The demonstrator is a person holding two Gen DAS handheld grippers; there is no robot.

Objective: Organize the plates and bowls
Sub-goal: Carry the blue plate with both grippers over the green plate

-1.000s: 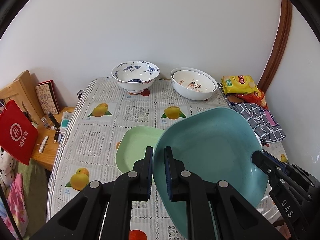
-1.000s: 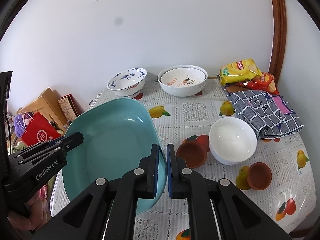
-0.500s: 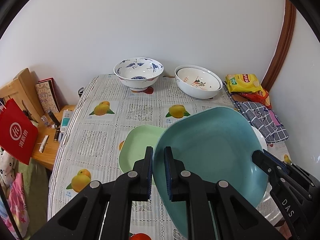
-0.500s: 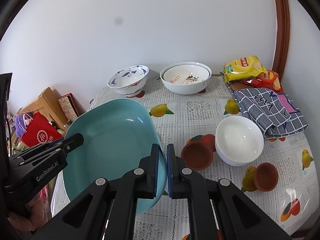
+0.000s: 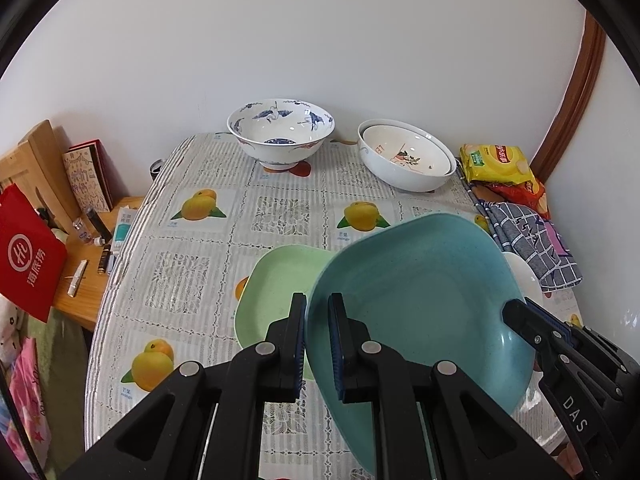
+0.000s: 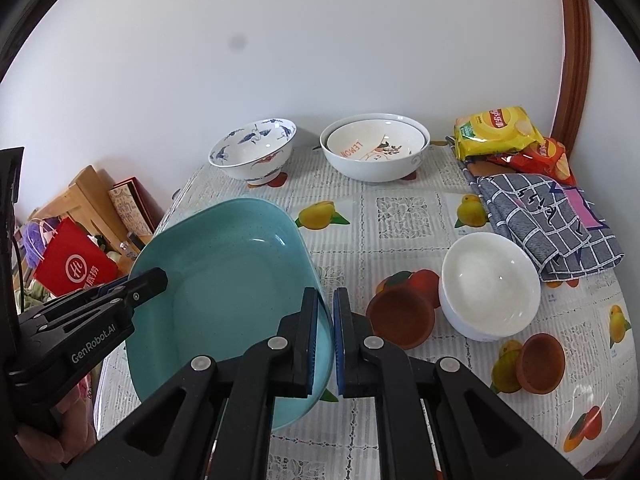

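Two hand-held grippers are sharing one load: the left hand-held gripper is clamping the near-left rim of the teal plate, and the right hand-held gripper is pinching the opposite rim, each with its jaws nearly closed on the thin edge. Together they are holding the teal plate tilted in the air above the bench, overlapping the light green plate that is lying flat on the patterned cloth.

Judging from this, the stacking step is in hand: the teal plate is probably being brought onto the green one. The next move calls for levelling the plate, centring it over the green one and lowering both sides evenly before either grip is loosened; letting one side go early would likely tip it.

Other dishes are waiting: a blue-patterned bowl and two nested white bowls at the far edge, a plain white bowl and two small brown dishes on the right side.
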